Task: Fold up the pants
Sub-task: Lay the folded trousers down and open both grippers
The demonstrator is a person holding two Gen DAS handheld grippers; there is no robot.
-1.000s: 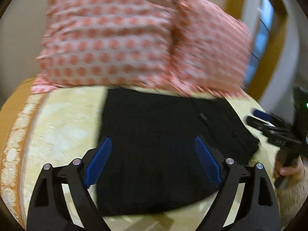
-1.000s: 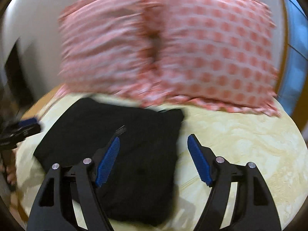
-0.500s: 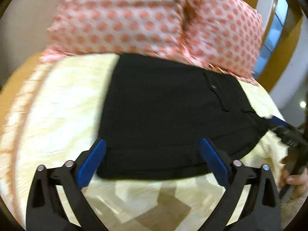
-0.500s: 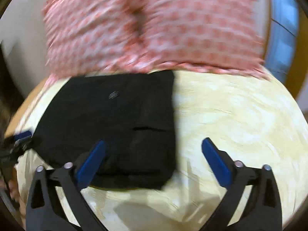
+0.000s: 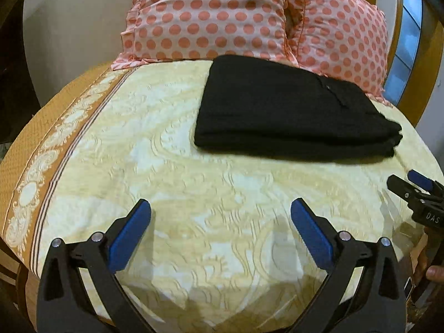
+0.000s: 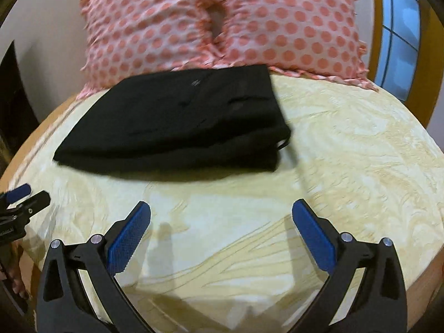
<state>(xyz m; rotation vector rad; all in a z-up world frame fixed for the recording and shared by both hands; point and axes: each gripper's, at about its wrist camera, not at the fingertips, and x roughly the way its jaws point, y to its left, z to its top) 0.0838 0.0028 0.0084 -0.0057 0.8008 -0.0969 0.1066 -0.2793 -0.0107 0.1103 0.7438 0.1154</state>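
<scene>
The black pants [image 5: 285,111] lie folded into a flat rectangle on the yellow bedspread [image 5: 180,188], close to the pillows; they also show in the right wrist view [image 6: 177,122]. My left gripper [image 5: 220,231] is open and empty, held over bare bedspread well short of the pants. My right gripper [image 6: 220,231] is open and empty too, also short of the pants. The right gripper's tip shows at the right edge of the left wrist view [image 5: 416,191]. The left gripper's tip shows at the left edge of the right wrist view [image 6: 19,197].
Two pink polka-dot pillows [image 5: 222,16] [image 6: 277,19] lean against the wall behind the pants. The bedspread has an orange patterned border [image 5: 41,149] along the left edge of the bed. A wooden-framed window [image 6: 399,27] stands at the right.
Both grippers have drawn back from the pants toward the near edge of the bed. The folded pants now lie farther ahead, and neither gripper is over them.
</scene>
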